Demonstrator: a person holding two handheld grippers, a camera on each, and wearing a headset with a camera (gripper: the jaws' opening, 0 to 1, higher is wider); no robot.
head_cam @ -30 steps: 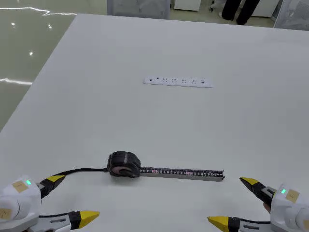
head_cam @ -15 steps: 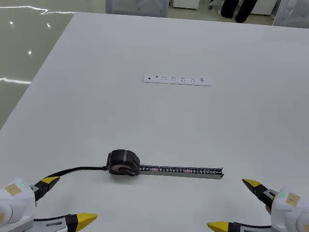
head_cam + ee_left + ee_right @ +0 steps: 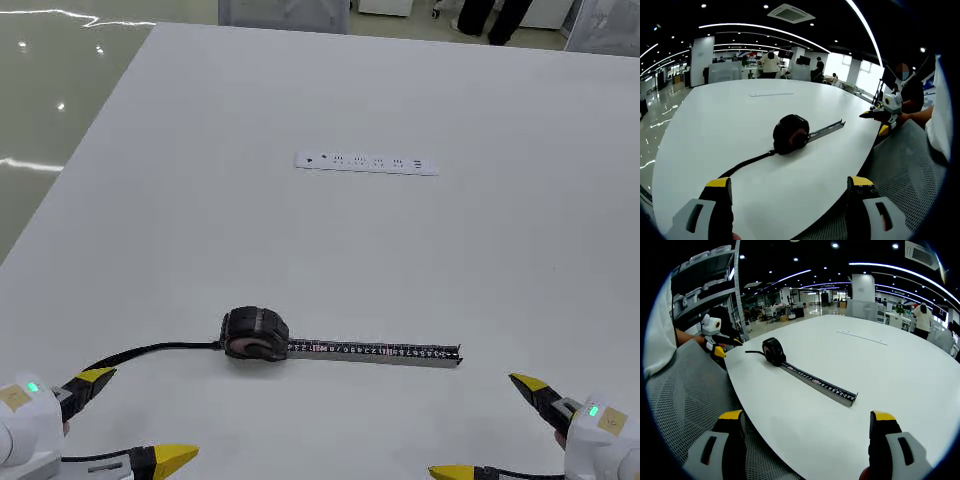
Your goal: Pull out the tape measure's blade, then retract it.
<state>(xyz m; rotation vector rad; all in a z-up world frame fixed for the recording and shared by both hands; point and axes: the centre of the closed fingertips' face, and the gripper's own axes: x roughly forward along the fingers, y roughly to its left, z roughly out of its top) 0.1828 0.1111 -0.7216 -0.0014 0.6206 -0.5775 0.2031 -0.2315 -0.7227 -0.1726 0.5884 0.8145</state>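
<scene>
A black tape measure (image 3: 255,336) lies on the white table (image 3: 330,240), its blade (image 3: 375,351) stretched out to the right and its black strap (image 3: 150,352) trailing left. The left gripper view has the case (image 3: 790,133) ahead, the blade (image 3: 826,128) running right. In the right gripper view the case (image 3: 773,350) lies far left and the blade tip (image 3: 852,398) is nearest. My left gripper (image 3: 130,420) is open at the near left edge, apart from the strap. At the near right my right gripper (image 3: 495,428) is open too, short of the blade tip. Both hold nothing.
A white power strip (image 3: 366,163) lies flat further back on the table. The table's near edge runs just in front of both grippers, with grey mesh (image 3: 685,405) below it. People stand far off beyond the table (image 3: 770,62).
Both grippers have drawn back a little toward the near edge, away from the tape measure. The tape measure and its extended blade have stayed where they were.
</scene>
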